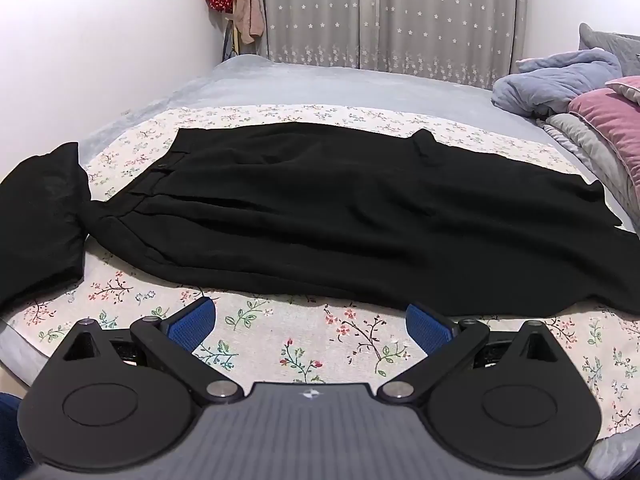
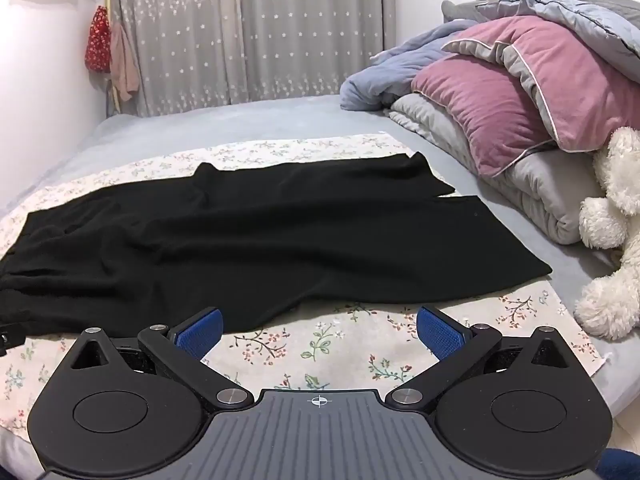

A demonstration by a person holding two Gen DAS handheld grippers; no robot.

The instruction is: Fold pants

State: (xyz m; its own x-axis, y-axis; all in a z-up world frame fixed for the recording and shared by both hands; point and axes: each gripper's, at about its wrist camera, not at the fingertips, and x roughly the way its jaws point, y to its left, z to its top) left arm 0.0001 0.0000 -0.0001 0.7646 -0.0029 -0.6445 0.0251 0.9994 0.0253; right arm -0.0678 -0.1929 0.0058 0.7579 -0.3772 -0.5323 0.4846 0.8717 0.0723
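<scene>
Left tongs (image 1: 311,326), right tongs (image 2: 319,330) spread wide, empty, tilted downward

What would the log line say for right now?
pants: flat on bed, unfolded | left gripper: open, empty | right gripper: open, empty | step: grasp not begun

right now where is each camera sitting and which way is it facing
Left wrist: on the left tongs, tilted down over the near bed edge toward the waist half of the black pants, with a folded black garment at left; only its open blue pads show.
Right wrist: on the right tongs, angled down at the pants leg ends, pink pillow and white plush toy; only its open pads show.
Shared: pants, floral sheet, grey curtain.
</scene>
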